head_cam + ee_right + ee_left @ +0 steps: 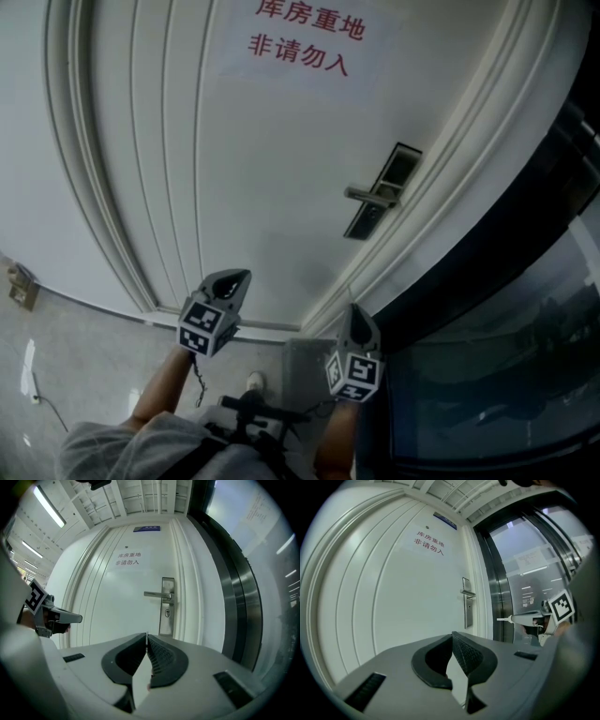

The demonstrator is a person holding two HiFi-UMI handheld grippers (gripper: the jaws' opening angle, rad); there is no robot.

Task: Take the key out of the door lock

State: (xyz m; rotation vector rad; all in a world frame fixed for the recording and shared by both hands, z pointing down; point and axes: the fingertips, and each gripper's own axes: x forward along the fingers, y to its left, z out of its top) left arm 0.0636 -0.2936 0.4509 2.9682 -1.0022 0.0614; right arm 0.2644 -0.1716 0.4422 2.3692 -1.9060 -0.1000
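A white door (244, 169) carries a metal lock plate (380, 192) with a lever handle (368, 196). In the right gripper view the plate (167, 606) shows a small keyhole fitting (167, 613) below the handle; I cannot make out a key there. My left gripper (239, 274) and right gripper (353, 309) are held low, well short of the door, both pointing at it. The left gripper (452, 634) is shut with nothing between its pads. The right gripper (146, 635) is also shut and holds nothing. Each gripper view shows the other gripper off to its side.
A paper sign with red characters (300, 42) is stuck high on the door. A dark-framed glass panel (487, 375) stands right of the door frame. A wall socket (21, 286) sits low at the left. The person's shoe (254, 381) is on the tiled floor.
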